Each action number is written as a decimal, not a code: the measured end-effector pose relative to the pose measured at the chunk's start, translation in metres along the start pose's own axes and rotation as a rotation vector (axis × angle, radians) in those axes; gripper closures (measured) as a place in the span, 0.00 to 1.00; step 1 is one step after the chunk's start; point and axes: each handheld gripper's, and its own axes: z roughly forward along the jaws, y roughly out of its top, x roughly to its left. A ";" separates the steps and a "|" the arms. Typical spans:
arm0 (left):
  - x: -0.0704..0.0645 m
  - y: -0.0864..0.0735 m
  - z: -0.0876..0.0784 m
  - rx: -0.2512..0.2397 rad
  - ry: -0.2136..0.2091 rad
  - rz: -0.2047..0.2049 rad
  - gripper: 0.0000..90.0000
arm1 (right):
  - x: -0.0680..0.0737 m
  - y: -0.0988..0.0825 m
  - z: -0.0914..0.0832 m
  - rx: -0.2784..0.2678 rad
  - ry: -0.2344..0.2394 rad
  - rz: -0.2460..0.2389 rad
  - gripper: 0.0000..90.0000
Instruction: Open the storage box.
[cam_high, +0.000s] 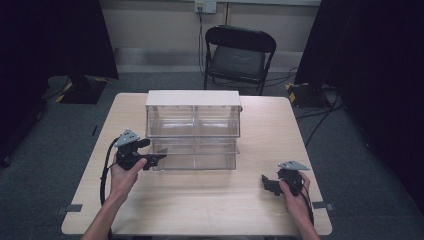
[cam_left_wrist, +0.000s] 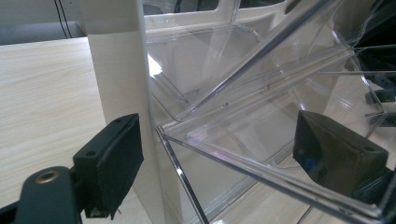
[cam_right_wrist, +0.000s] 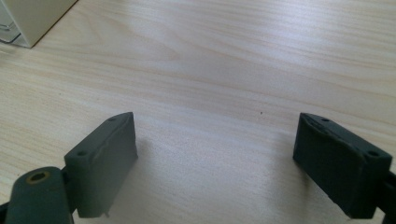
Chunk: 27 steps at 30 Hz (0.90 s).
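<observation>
A clear plastic drawer cabinet (cam_high: 192, 99) with a white top stands at the middle of the wooden table (cam_high: 210, 200). Its lower drawer (cam_high: 195, 156) sticks out toward me. My left gripper (cam_high: 157, 158) is at that drawer's front left corner and is open. In the left gripper view the left gripper (cam_left_wrist: 219, 140) has one jaw outside by the white side wall (cam_left_wrist: 121, 70) and the other behind the clear drawer rim (cam_left_wrist: 261, 173). My right gripper (cam_high: 266, 182) is open low over bare table at the front right. The right gripper (cam_right_wrist: 215, 154) has nothing between its jaws.
A black folding chair (cam_high: 239, 52) stands behind the table. Dark curtains hang on both sides of the room. The cabinet's white corner (cam_right_wrist: 32, 18) lies far from the right gripper. Bare tabletop (cam_right_wrist: 224, 56) stretches between the cabinet and the front edge.
</observation>
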 end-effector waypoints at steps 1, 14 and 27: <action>0.000 0.000 0.000 0.001 0.000 0.001 0.17 | 0.000 0.000 0.000 0.000 0.000 0.000 0.14; 0.001 0.001 0.000 0.005 -0.005 0.003 0.17 | 0.000 0.000 0.000 0.000 0.000 0.000 0.14; -0.001 0.005 -0.001 -0.017 -0.007 0.003 0.17 | 0.000 0.000 0.000 0.000 0.000 0.000 0.14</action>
